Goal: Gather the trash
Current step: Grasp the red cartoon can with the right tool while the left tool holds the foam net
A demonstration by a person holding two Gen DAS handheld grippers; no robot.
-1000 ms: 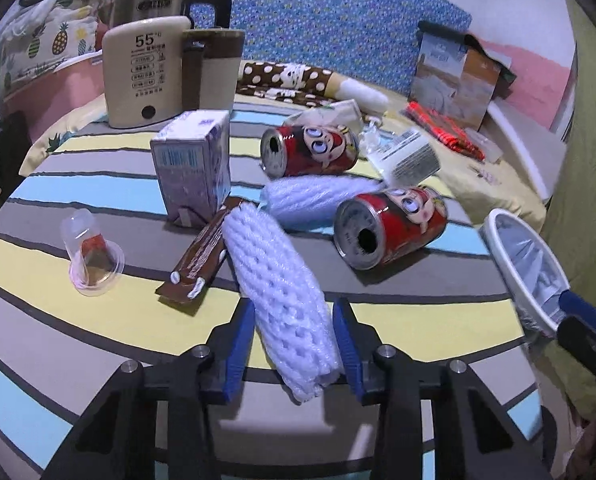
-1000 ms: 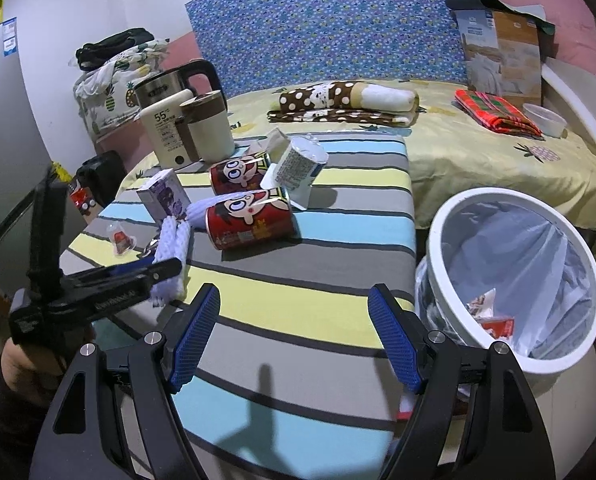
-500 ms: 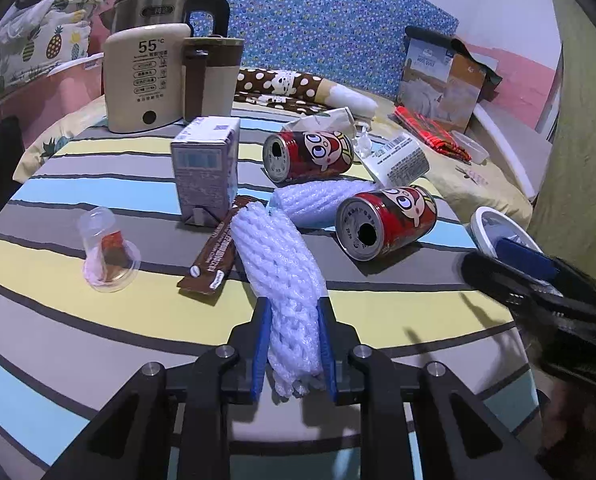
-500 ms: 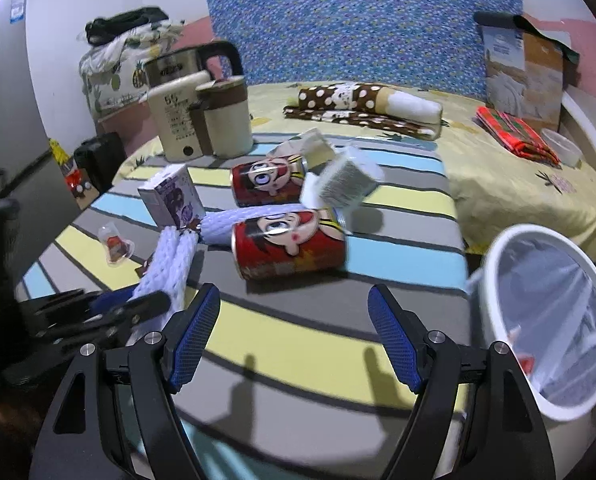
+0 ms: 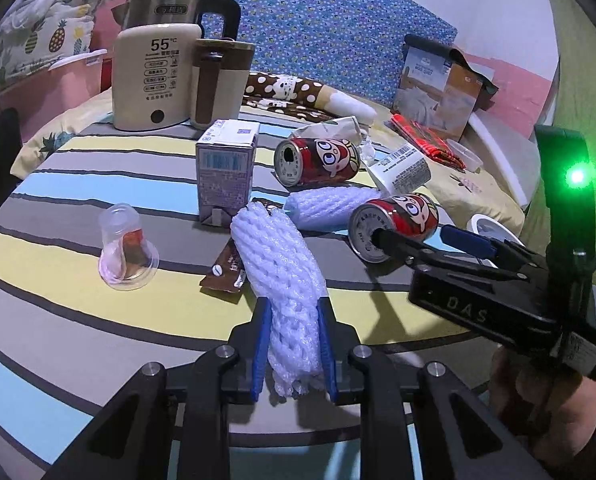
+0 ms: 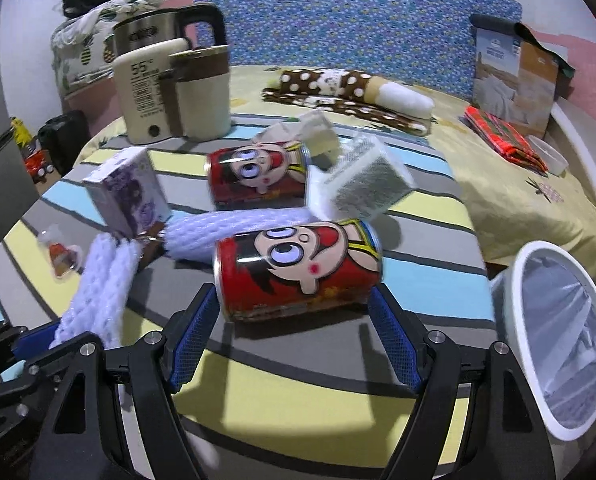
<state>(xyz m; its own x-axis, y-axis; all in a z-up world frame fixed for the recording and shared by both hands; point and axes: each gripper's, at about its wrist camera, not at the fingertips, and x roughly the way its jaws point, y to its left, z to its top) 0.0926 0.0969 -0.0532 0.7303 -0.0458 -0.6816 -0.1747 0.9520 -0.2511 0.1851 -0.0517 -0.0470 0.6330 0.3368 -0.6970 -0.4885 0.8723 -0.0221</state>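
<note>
My left gripper (image 5: 293, 350) is shut on the near end of a white foam net sleeve (image 5: 277, 264) lying on the striped table; the sleeve also shows in the right wrist view (image 6: 101, 284). My right gripper (image 6: 295, 342) is open, its blue pads on either side of a red cartoon can (image 6: 298, 266) lying on its side, not squeezing it. The same can (image 5: 394, 226) shows in the left wrist view with the right gripper (image 5: 438, 240) at it. The white trash bin (image 6: 558, 336) with a plastic liner stands at the table's right edge.
On the striped table (image 5: 57, 320) lie a second red can (image 5: 318, 162), a second foam sleeve (image 5: 332, 206), a purple carton (image 5: 225, 172), a brown wrapper (image 5: 227, 270), a clear jelly cup (image 5: 125, 246) and a white cup (image 5: 402, 170). A kettle (image 5: 157, 80) stands at the back.
My left gripper has closed on the foam sleeve. My right gripper has moved forward and left from beside the bin until its open fingers flank the near red can.
</note>
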